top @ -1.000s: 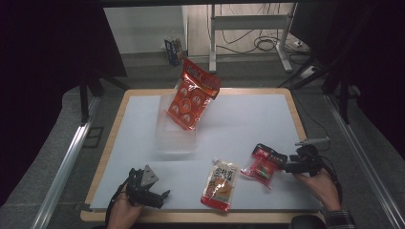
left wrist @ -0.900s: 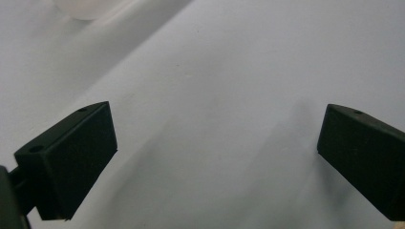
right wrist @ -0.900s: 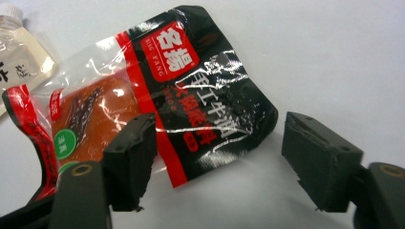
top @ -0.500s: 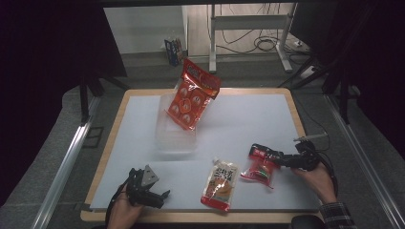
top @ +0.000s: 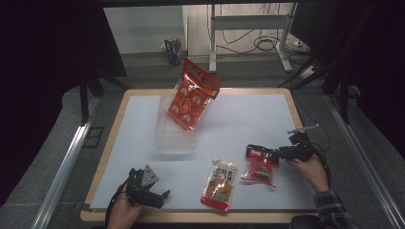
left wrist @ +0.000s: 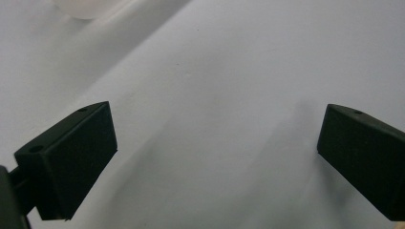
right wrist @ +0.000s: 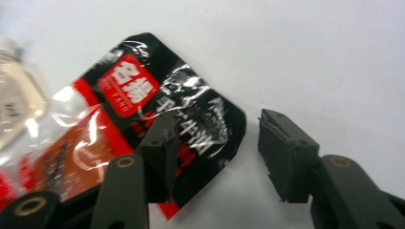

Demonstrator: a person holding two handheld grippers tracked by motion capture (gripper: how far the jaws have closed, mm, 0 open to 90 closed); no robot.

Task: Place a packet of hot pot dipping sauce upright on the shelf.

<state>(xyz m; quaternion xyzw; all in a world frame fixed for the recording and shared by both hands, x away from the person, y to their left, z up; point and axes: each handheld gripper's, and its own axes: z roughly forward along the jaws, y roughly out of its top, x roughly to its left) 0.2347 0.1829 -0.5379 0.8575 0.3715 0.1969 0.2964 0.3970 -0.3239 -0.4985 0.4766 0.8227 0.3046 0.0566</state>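
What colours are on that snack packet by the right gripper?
The snack packet is black and red with white lettering and a clear window, best seen in the right gripper view.

Red-and-black snack packet (top: 259, 164) lying flat on white tabletop (top: 239, 119), near front right; glossy, crinkled, white lettering on red badge, reddish contents showing through clear window; black top edge (right wrist: 191, 119) pointing toward right side.

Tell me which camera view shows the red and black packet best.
The right gripper view: the red and black packet is close there, its label clear, one corner between the right gripper's open jaws. The high view shows it small beside that gripper.
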